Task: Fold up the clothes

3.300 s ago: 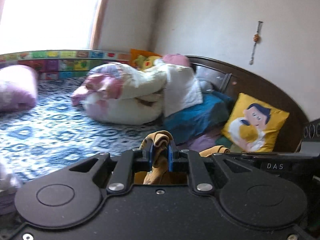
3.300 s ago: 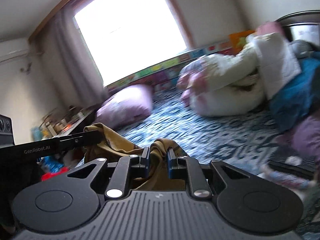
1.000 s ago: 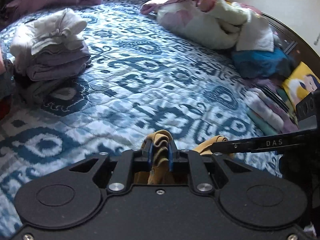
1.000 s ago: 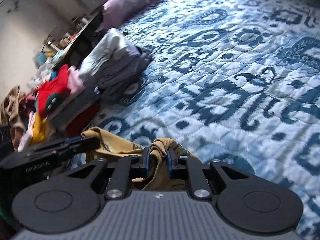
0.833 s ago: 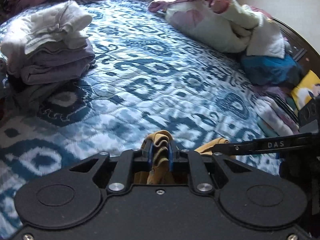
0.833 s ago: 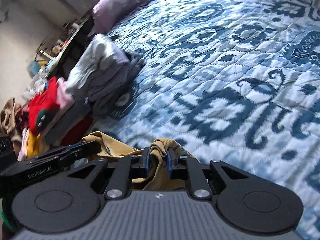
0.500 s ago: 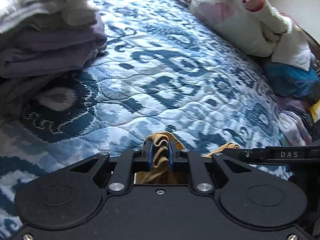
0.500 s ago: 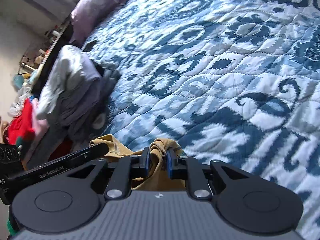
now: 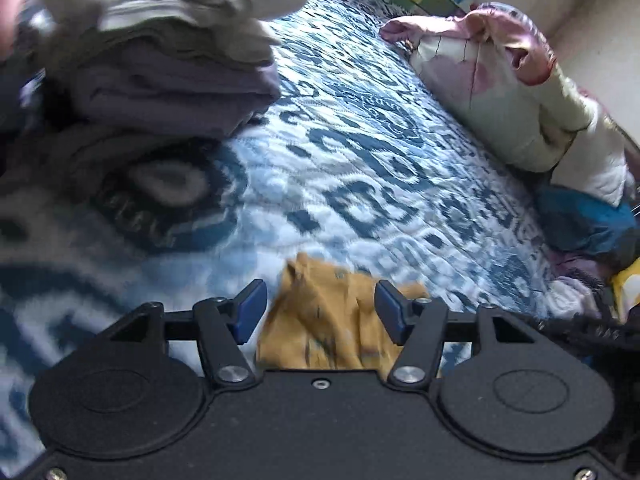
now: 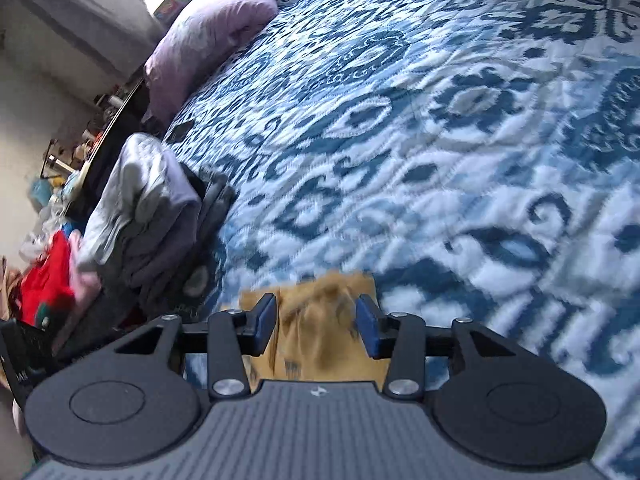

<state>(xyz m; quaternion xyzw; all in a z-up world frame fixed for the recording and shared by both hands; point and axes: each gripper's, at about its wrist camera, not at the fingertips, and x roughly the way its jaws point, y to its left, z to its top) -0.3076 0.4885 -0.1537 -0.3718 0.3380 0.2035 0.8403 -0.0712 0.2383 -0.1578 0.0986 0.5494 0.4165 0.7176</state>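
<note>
Now both my grippers stand spread over the mustard garment (image 9: pixel 332 320) — left gripper (image 9: pixel 322 310), right gripper (image 10: pixel 316 322) — gripping nothing; it lies on the blue quilt (image 10: pixel 440 140), near the folded stack (image 9: pixel 160 72), likely for sorting.

I count 1 mustard-yellow garment (image 9: pixel 332 316) lying on the 1 blue-and-white patterned bedspread (image 9: pixel 360 168). I see 2 grippers: my left gripper (image 9: pixel 322 312) and my right gripper (image 10: pixel 316 324), each with 2 blue-padded fingers standing apart. There is 1 stack of folded clothes (image 9: pixel 160 60), greys and purples; I cannot count its layers. I make out 1 lilac pillow (image 10: pixel 212 36), 1 bundled white-and-pink duvet (image 9: pixel 500 96), and 1 red item (image 10: pixel 44 280) off the bed's edge.
</note>
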